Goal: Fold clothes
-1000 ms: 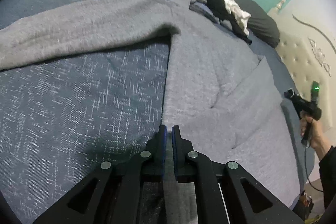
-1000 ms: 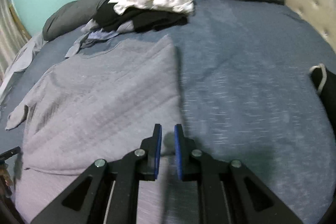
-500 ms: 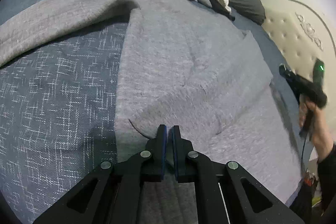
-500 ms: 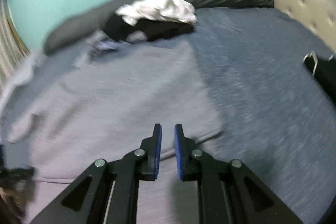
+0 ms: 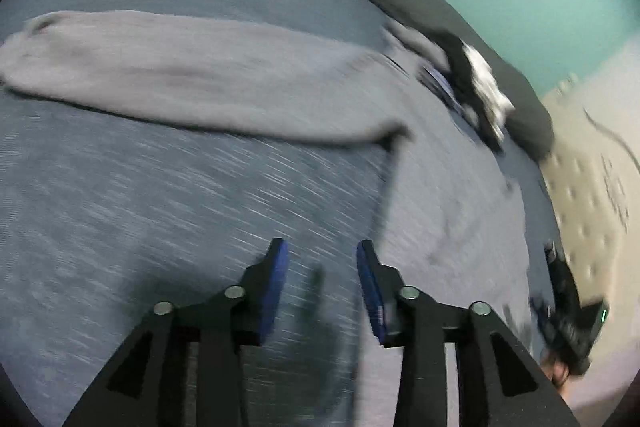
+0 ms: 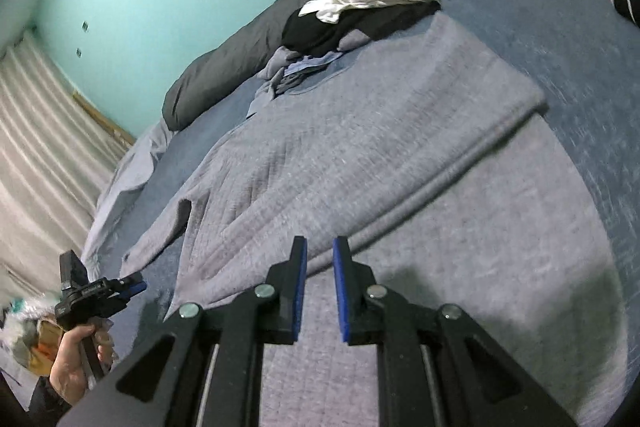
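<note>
A large grey garment lies spread on the blue bed cover, with a folded edge running across it. Its long sleeve stretches off to the left. My right gripper is shut on the grey cloth at that folded edge, its blue pads a narrow gap apart. My left gripper hangs over bare bed cover just left of the garment; its jaws are opening and nothing is between them. Each gripper shows in the other's view: left gripper, right gripper, blurred.
A pile of black, white and blue clothes sits at the far end of the garment, against a long dark pillow. A tufted headboard bounds the right side, a pale curtain the left. The wall is teal.
My left gripper has let go of the grey cloth, opened and swung left over the bare cover. My right gripper has carried its cloth edge leftwards across the garment.
</note>
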